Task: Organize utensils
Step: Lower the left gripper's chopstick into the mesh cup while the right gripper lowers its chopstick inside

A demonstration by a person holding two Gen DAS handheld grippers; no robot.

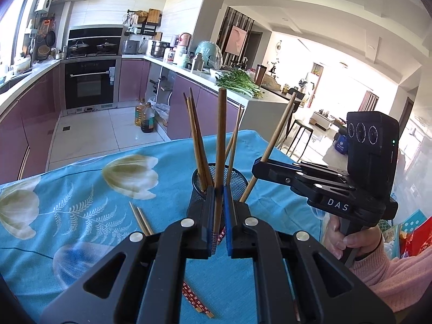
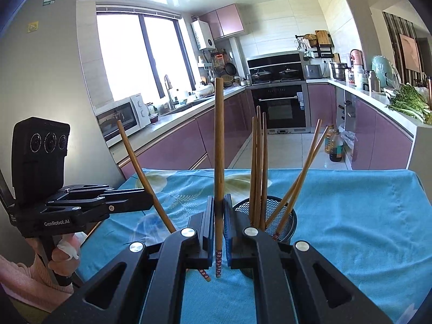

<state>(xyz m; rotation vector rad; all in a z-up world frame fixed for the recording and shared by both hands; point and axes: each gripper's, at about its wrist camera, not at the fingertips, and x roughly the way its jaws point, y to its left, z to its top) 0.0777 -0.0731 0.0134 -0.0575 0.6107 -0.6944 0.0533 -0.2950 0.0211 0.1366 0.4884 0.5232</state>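
Left wrist view: left gripper, jaws pinching one brown wooden chopstick low on its shaft, just above the red patterned end, the stick standing almost upright in front of the black mesh holder. The holder stands on the blue flowered tablecloth and already carries several chopsticks leaning apart. The right gripper shows at right, jaws clamped on a second chopstick that slants upward, its lower end near the holder's rim. Loose stock on the cloth: a pale pair left of the gripper and a red patterned pair below it. Right wrist view: right gripper, jaws pressed on its chopstick, held upright with the patterned end hanging below the pads; mesh holder just beside it to the right, holding five or so sticks. Left gripper at left, nipping its tilted chopstick. Handling, as judged: light, stiff, thin, smooth-lacquered wood, not fragile but apt to pivot or slide in a two-pad grip; best taken near the lower third so the long top stays steady, then lowered patterned end first into the holder, clear of sticks leaning across the mouth.
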